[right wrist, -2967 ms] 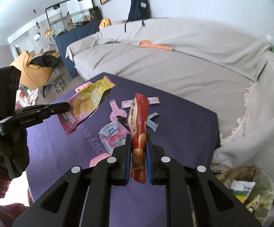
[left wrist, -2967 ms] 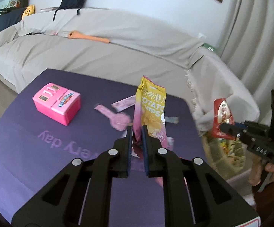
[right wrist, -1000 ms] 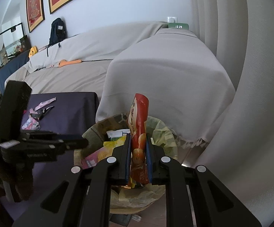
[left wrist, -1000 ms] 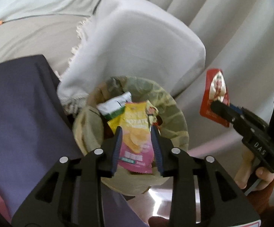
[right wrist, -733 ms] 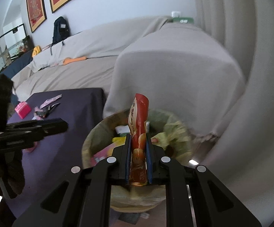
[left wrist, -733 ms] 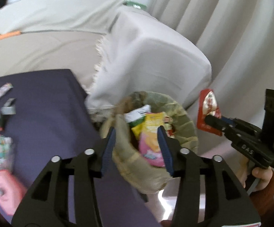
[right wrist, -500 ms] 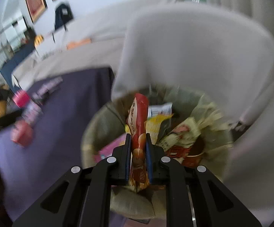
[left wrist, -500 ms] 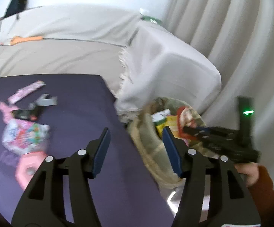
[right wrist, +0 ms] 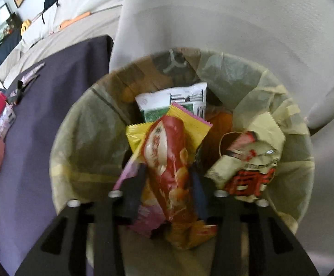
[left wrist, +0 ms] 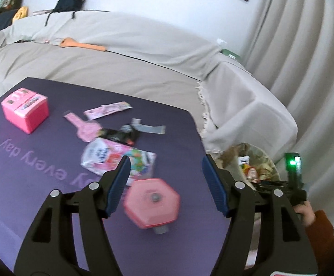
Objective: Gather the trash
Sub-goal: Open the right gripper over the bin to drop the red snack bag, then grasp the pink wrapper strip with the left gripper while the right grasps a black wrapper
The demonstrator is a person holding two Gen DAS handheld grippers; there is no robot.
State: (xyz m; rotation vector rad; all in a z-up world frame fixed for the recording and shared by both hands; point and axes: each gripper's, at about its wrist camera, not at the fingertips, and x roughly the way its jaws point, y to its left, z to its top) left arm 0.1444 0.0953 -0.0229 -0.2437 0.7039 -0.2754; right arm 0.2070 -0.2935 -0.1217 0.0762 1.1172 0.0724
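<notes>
My left gripper point(left wrist: 164, 172) is open and empty above the purple table point(left wrist: 40, 184). Below it lie a pink-and-white snack wrapper point(left wrist: 116, 157), a black wrapper point(left wrist: 118, 134), a pink strip wrapper point(left wrist: 108, 112) and a grey scrap point(left wrist: 148, 127). My right gripper point(right wrist: 169, 179) is open over the lined trash bin point(right wrist: 74, 142). The red snack packet point(right wrist: 169, 168) lies loose between its fingers, on the yellow chips bag point(right wrist: 190, 124). The bin point(left wrist: 256, 163) also shows at the table's right edge in the left wrist view.
A pink box point(left wrist: 25, 112), a pink hexagonal object point(left wrist: 152, 203) and a flat pink round-headed piece point(left wrist: 84, 128) sit on the table. A covered sofa point(left wrist: 121, 53) runs behind it, its armrest point(right wrist: 224, 18) beside the bin. Curtains point(left wrist: 305, 69) hang at the right.
My left gripper let the yellow chips bag fall in the bin, opened and swung back over the table. My right gripper dropped over the bin and opened, releasing the red packet.
</notes>
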